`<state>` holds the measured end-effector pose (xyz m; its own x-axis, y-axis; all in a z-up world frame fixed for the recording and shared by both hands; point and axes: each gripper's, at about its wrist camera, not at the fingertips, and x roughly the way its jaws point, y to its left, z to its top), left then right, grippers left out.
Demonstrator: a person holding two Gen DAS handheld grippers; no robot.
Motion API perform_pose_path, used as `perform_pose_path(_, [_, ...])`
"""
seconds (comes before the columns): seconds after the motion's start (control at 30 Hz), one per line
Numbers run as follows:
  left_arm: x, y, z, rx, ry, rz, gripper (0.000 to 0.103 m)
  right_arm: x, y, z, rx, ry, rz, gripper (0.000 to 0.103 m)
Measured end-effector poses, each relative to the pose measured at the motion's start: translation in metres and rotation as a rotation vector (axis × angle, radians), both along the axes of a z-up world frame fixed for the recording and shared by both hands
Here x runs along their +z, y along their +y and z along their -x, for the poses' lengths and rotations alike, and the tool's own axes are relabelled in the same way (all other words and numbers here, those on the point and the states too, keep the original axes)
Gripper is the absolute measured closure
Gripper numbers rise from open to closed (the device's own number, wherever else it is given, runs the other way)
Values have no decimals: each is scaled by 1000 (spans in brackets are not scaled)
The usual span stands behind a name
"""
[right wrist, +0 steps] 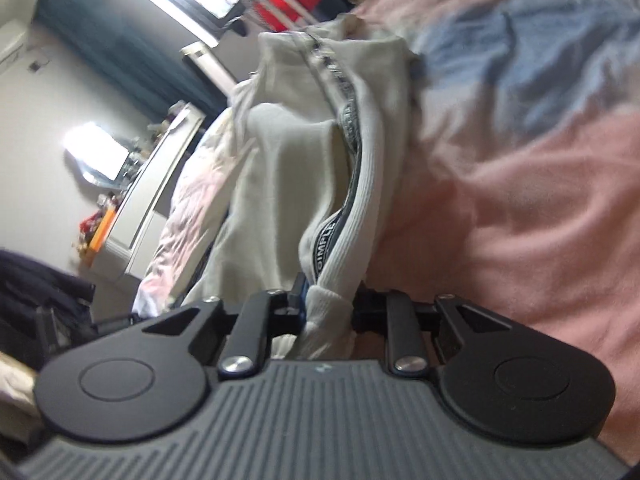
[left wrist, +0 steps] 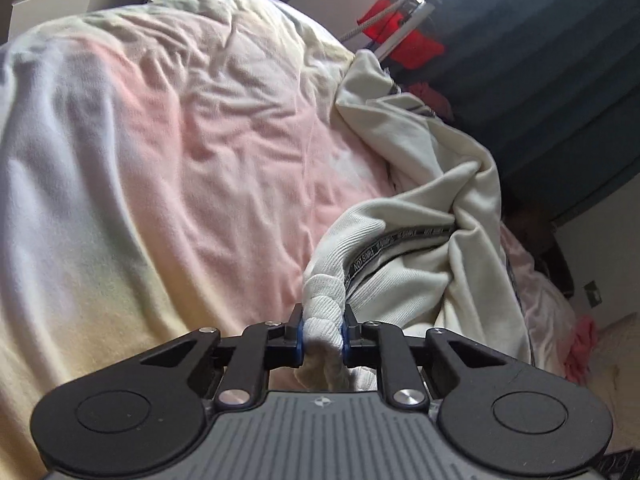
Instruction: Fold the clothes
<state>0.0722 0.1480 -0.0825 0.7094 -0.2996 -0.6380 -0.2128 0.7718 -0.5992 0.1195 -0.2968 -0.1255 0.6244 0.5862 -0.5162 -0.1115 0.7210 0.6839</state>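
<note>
A cream garment [left wrist: 432, 184] with a ribbed hem and a dark lettered band lies crumpled on a pastel blanket [left wrist: 180, 140]. My left gripper [left wrist: 323, 330] is shut on a bunched piece of its ribbed edge, cloth squeezed between the blue pads. In the right wrist view the same cream garment [right wrist: 288, 168] stretches away from the camera, its lettered band running along the ribbed edge. My right gripper [right wrist: 329, 310] is shut on the ribbed edge too, the fabric pinched between its fingers. The view is tilted and blurred.
The pink, blue and yellow blanket [right wrist: 520, 200] covers the bed. A dark teal curtain [left wrist: 552, 80] and red items on a rack [left wrist: 400, 32] stand beyond. A white shelf [right wrist: 152, 184] with small objects lines the wall. Dark clothing [right wrist: 36, 296] lies at the left.
</note>
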Motion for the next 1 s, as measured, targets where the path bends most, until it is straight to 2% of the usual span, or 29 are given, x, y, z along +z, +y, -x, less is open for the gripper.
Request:
perform_pose_path(0.13, [48,37,-21,104,-87,-22,87,11,32,15,16,0,-109,83])
perform_pose_path(0.23, [94,68,-53,173,-142,-151,88,17,80,18,29,-13,-238,83])
perform_pose_path(0.33, [142,96,-89,187,-195,-310,88,27,154,7,91,-41,-278,84])
perform_pose_path(0.47, [181,142,-148,224,-193,-511,88,37,266,-26,183,-64,-328,84])
perform_pose_path(0.5, [183,159,-166,242,-172,-551,88,35,292,-35,207,-59,-349,84])
perform_pose_path(0.6, [172,213,-216,323,-79,-597,88,26,368,-65,270,-43,-370,83])
perform_pose_path(0.67, [153,248,-248,360,-11,-611,88,16,409,-86,297,-15,-387,83])
perform_pose_path(0.77, [113,287,-284,356,65,-567,87,-3,451,-112,318,43,-400,83])
perform_pose_path(0.93, [55,296,-309,324,134,-566,85,-16,488,-126,388,61,-281,82])
perform_pose_path(1.0, [49,294,-309,311,141,-587,81,-14,488,-126,409,60,-261,80])
